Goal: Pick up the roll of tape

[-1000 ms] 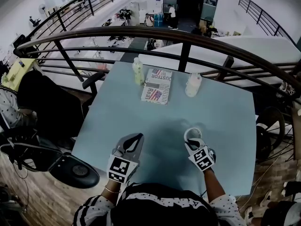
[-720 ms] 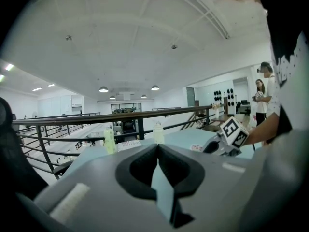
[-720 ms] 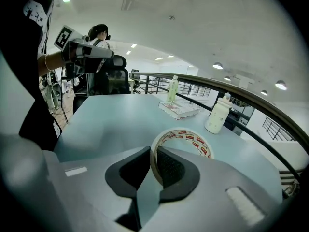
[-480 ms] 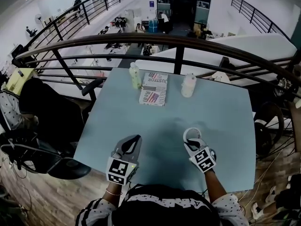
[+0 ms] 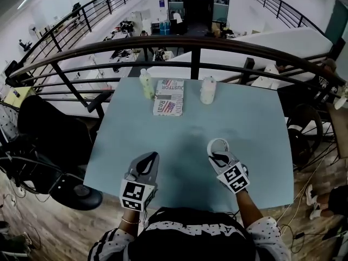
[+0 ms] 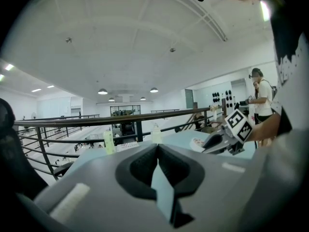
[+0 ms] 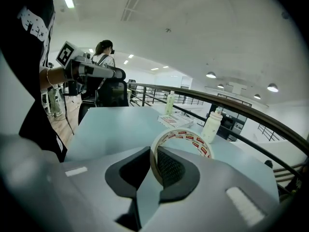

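Observation:
The roll of tape (image 7: 186,140) is a pale ring with red print inside. My right gripper (image 7: 153,159) is shut on its near wall, and the ring stands up off the light-blue table (image 5: 255,124). From the head view the tape (image 5: 217,145) sticks out past the right gripper (image 5: 216,157) at the table's near right. My left gripper (image 5: 149,160) hovers at the near left, its jaws together with nothing between them. In the left gripper view those jaws (image 6: 158,152) meet at the tips, and the right gripper (image 6: 227,137) shows to the right.
At the table's far side stand a green bottle (image 5: 145,84), a printed box (image 5: 168,97) and a white bottle (image 5: 207,89). A dark railing (image 5: 190,42) runs behind the table. An office chair (image 5: 49,140) sits to the left.
My right gripper has lifted with the tape held in it, raising the ring off the table. The left gripper has shifted a little. The head view has tilted.

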A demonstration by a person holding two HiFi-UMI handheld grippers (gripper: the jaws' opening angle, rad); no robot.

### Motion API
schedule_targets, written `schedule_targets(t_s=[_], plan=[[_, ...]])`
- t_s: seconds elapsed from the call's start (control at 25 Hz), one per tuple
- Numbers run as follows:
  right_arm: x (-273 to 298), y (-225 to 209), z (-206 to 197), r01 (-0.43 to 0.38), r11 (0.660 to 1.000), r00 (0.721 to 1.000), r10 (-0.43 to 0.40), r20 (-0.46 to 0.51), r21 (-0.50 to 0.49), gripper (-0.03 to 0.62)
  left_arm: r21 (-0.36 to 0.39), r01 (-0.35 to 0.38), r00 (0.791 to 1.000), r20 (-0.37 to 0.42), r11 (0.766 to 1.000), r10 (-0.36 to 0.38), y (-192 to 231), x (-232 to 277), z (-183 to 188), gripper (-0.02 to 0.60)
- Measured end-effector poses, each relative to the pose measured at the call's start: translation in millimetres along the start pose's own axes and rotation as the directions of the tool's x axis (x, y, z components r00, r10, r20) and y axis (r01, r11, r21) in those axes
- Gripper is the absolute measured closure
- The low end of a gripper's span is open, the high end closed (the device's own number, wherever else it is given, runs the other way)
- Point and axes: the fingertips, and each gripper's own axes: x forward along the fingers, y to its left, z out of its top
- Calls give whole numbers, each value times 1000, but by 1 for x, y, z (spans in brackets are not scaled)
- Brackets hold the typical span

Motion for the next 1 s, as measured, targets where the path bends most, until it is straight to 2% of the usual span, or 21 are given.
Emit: schedule_targets(t_s=[0.6,1.0], plan=[[-58,11,47,60,996,985,-69,156,64,542,21,45,998,32,999,-45,-20,-16,10,581],[-101,24,78,79,994,954,-96,283,72,542,35,53,997,57,998,-55,-36,-28,15,581]])
